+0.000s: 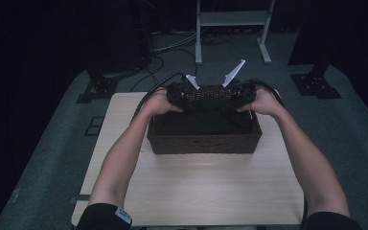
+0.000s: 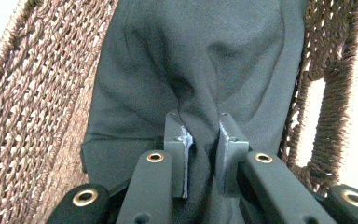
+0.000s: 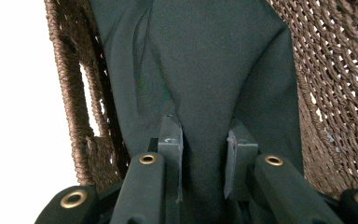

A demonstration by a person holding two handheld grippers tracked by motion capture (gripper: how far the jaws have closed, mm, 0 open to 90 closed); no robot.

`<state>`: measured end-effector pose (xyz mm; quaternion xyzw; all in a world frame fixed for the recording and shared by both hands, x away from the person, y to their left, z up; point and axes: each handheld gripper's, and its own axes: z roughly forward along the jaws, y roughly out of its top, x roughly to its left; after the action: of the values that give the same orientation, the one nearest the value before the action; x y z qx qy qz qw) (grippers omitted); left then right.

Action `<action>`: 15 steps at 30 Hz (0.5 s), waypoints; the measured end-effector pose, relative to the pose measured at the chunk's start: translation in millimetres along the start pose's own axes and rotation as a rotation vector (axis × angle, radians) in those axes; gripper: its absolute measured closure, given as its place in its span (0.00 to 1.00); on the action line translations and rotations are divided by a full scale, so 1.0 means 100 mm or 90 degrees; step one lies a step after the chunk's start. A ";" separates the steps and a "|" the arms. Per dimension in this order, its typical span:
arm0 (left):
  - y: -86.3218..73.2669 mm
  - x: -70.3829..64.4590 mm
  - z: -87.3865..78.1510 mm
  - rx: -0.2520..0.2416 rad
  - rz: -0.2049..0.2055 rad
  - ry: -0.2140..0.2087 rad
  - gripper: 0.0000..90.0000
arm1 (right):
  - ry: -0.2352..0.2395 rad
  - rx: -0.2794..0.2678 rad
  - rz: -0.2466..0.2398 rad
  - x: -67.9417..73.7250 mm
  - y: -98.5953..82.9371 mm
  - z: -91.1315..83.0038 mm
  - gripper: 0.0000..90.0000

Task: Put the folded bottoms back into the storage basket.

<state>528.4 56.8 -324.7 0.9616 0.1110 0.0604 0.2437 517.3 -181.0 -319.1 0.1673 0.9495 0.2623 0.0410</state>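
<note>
Both grippers (image 2: 201, 140) (image 3: 205, 144) clamp dark cloth (image 2: 196, 60) between near-closed jaws; lift evenly, clear of basket (image 1: 203, 143) walls either side.

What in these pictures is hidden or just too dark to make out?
- Basket floor: covered by the dark cloth in both gripper views.
- What kind of item the cloth is: bunched folds, cut off by the frame edges, in both gripper views.
- Left gripper and right gripper grip depth: cloth fills the gap between the fingers.
- Basket contents in the high view: too dark.
</note>
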 end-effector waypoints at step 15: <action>-0.08 0.02 0.12 0.010 -0.002 -0.003 0.86 | 0.007 0.019 -0.001 -0.01 0.01 0.13 0.80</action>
<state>531.0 58.4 -339.2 0.9635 0.1128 0.0568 0.2361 520.8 -174.4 -329.7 0.1656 0.9537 0.2488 0.0338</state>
